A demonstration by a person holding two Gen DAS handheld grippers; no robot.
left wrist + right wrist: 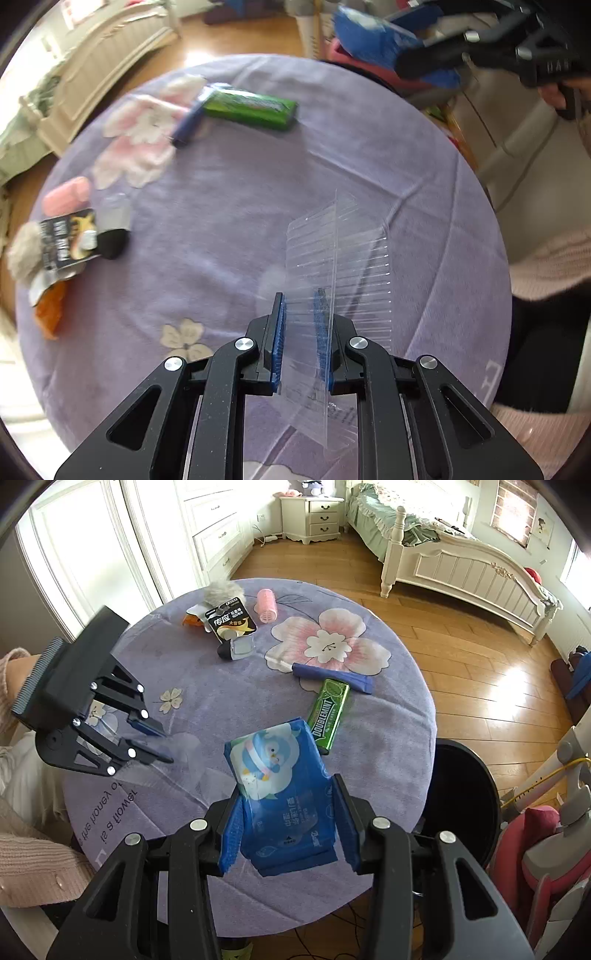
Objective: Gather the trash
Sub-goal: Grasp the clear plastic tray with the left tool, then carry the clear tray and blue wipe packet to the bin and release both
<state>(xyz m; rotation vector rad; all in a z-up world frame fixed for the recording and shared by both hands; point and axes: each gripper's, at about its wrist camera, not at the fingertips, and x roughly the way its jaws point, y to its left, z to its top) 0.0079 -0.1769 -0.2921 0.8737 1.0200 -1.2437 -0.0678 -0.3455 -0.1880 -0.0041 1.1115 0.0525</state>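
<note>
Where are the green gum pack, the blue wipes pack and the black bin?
green gum pack [330, 713]: right wrist view, middle of its printed face.
blue wipes pack [280, 782]: right wrist view, centre of its front.
black bin [476, 775]: right wrist view, its rim.

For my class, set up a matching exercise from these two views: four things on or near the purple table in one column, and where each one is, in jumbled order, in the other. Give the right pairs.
Things
1. blue wipes pack
2. clear plastic tray
3. green gum pack
4. black bin

Places
A. lying on the tablecloth beside a blue wrapper
B. between the pads of the left hand-held gripper
C. on the floor at the table's edge
D. clamped in the right hand-held gripper

Pairs: 1-D, 2-B, 3-A, 4-C
</note>
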